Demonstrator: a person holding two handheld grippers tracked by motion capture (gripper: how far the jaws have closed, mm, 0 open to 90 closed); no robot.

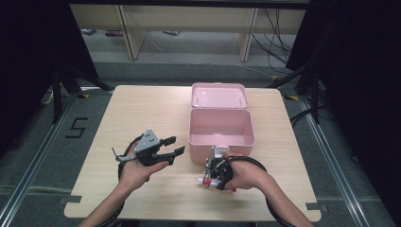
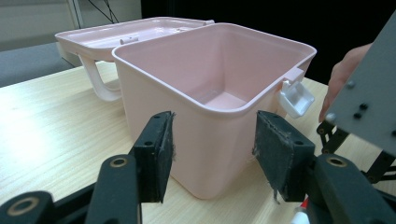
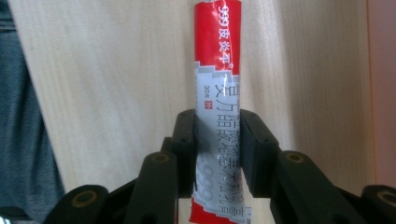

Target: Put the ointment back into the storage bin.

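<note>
A red, silver and white tube [image 3: 217,56] with printed characters sits between the jaws of my right gripper [image 3: 218,140], which is shut on its lower half. In the high view that gripper [image 1: 211,176] points down at the table just in front of the pink box [image 1: 220,150], with the tube [image 1: 205,181] lying crosswise under the hand. My left gripper [image 1: 172,145] hovers left of the box, open with nothing between its pads [image 2: 156,154]. It faces the near corner of the open pink box [image 2: 154,93], whose inside looks bare.
The box's lid [image 1: 219,94] lies folded back behind it, its white handle [image 2: 100,84] hanging down. A white latch [image 2: 296,98] sticks out from the box's front rim. The wooden table [image 1: 132,118] has bare room on the left; dark curtains flank it.
</note>
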